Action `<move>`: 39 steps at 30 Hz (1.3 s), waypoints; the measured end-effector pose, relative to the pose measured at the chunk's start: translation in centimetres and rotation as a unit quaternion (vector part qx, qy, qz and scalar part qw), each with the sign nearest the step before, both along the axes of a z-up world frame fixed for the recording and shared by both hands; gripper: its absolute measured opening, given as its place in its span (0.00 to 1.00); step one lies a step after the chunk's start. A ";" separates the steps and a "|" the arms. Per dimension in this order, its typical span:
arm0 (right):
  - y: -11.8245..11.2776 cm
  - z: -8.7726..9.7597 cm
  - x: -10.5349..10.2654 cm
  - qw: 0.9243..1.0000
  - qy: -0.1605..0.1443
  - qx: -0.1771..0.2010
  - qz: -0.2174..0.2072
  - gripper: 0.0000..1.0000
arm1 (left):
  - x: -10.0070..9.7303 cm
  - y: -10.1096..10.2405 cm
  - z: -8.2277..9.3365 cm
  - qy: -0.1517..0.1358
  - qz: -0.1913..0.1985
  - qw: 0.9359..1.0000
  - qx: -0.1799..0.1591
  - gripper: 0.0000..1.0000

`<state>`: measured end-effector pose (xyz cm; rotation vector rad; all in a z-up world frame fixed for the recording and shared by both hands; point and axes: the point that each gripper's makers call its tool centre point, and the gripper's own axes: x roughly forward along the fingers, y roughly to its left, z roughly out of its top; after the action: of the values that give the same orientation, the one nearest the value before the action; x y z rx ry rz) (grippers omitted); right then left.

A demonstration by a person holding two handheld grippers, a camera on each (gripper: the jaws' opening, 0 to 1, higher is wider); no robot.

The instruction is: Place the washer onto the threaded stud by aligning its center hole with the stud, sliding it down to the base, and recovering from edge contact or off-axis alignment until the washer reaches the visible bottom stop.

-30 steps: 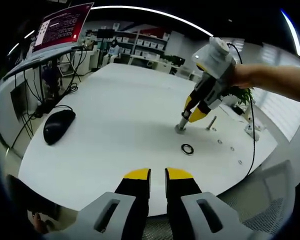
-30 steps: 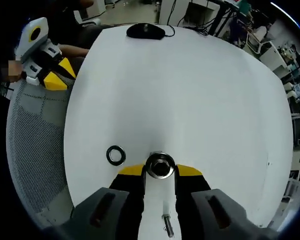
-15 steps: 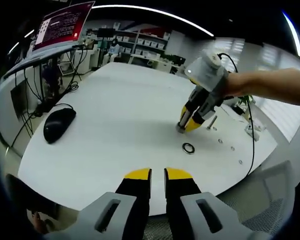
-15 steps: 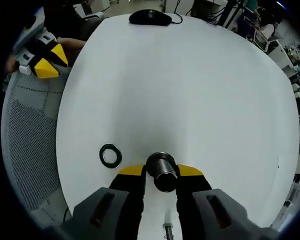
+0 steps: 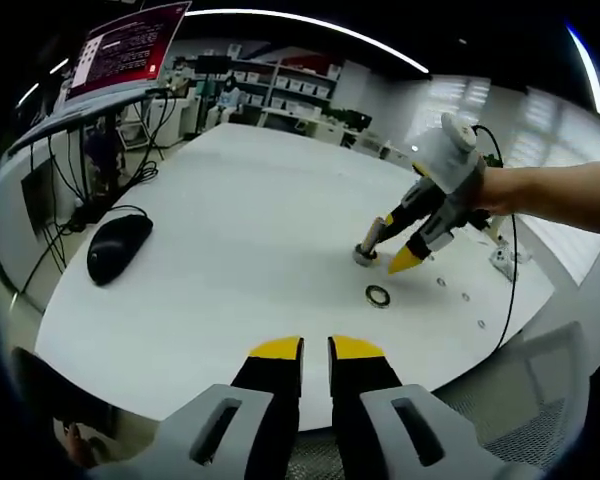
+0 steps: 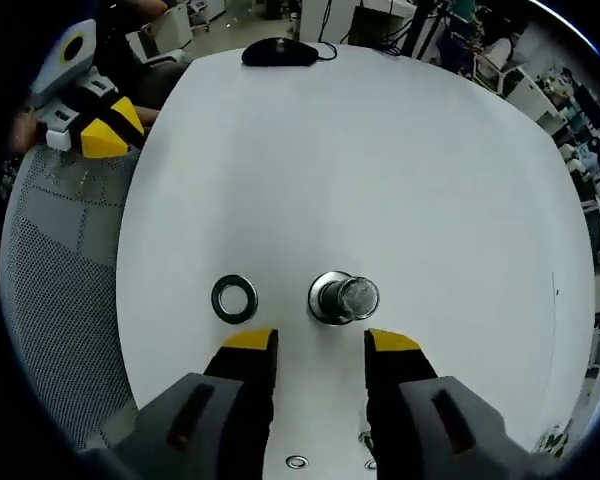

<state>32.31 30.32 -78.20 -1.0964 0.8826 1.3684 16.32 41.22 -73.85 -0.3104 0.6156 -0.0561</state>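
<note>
White table, mouse; office bkgd.

A round white bench carries the things; a washer lies flat on it just beside the threaded stud, which stands upright from its wider base; a black computer mouse rests near the far edge, its cable trailing off; a few small metal fittings lie near the rim beyond the stud.
</note>
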 end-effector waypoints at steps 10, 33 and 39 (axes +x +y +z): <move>-0.9 -0.3 -2.2 0.999 0.027 0.018 -0.009 0.35 | -0.1 0.1 -0.1 0.002 0.006 1.000 0.000 0.05; 1.7 -1.8 -6.1 0.997 0.040 -0.001 0.063 0.35 | 0.1 0.3 0.2 -0.011 0.014 1.000 -0.013 0.05; 1.8 -1.8 -6.3 0.995 0.038 -0.010 0.093 0.34 | 0.0 0.3 0.3 -0.011 0.015 1.000 -0.013 0.04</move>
<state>26.05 32.11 -80.01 -1.1724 0.8663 1.5670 16.34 41.50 -73.59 -0.3445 0.5876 -0.0387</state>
